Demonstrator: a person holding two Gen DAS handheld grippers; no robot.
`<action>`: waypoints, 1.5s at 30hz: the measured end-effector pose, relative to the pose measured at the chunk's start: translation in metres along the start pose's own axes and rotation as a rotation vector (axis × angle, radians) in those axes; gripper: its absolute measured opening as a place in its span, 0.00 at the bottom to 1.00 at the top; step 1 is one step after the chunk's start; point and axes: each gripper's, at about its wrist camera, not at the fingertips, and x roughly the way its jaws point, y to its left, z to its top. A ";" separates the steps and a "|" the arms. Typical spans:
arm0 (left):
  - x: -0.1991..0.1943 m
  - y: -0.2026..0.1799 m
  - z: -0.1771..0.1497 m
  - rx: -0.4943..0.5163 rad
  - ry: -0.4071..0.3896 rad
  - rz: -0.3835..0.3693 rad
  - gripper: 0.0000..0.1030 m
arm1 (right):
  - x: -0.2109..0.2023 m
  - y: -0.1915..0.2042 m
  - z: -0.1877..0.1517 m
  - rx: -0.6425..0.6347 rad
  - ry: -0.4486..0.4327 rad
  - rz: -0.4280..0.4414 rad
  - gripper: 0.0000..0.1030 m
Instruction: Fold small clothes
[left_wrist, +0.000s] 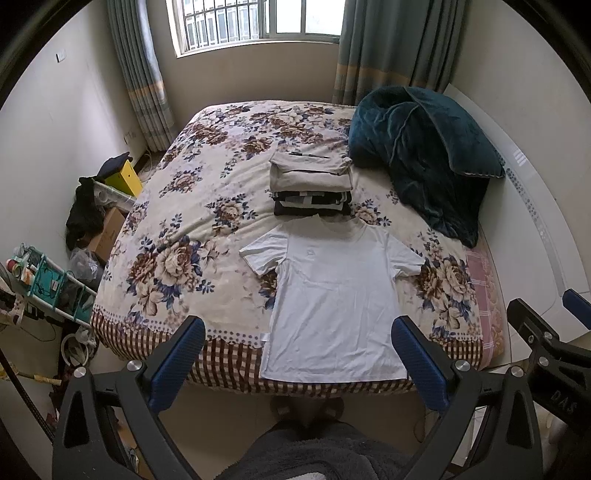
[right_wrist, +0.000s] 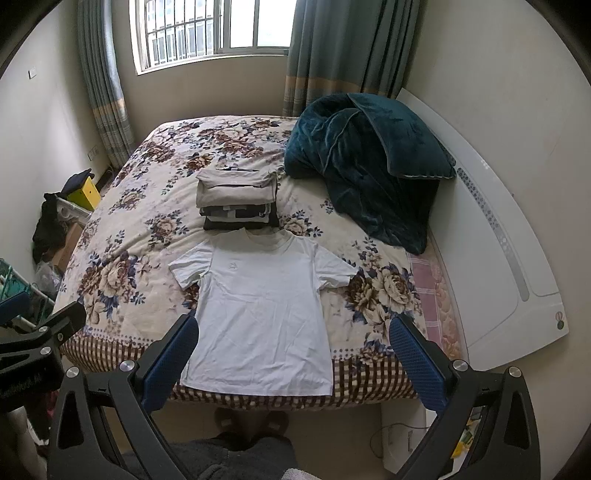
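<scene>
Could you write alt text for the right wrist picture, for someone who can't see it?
A white T-shirt lies flat and unfolded on a floral bed, below a stack of folded clothes. The right tool hovers open above the shirt's hem.

white t-shirt (left_wrist: 334, 299) spread flat and face up on the near part of the bed, both short sleeves out, collar toward the far side, hem at the near edge. just beyond the collar, stack of folded clothes (left_wrist: 311, 182), beige on top, dark below.
</scene>
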 end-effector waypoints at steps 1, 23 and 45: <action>-0.001 0.001 0.002 -0.001 0.000 -0.001 1.00 | -0.003 0.003 0.002 0.000 -0.001 -0.001 1.00; -0.004 -0.001 0.012 0.003 -0.022 -0.003 1.00 | -0.013 0.012 0.009 -0.001 -0.013 -0.002 1.00; -0.003 -0.001 0.021 -0.010 -0.036 -0.010 1.00 | -0.016 0.011 0.041 -0.004 -0.021 0.000 1.00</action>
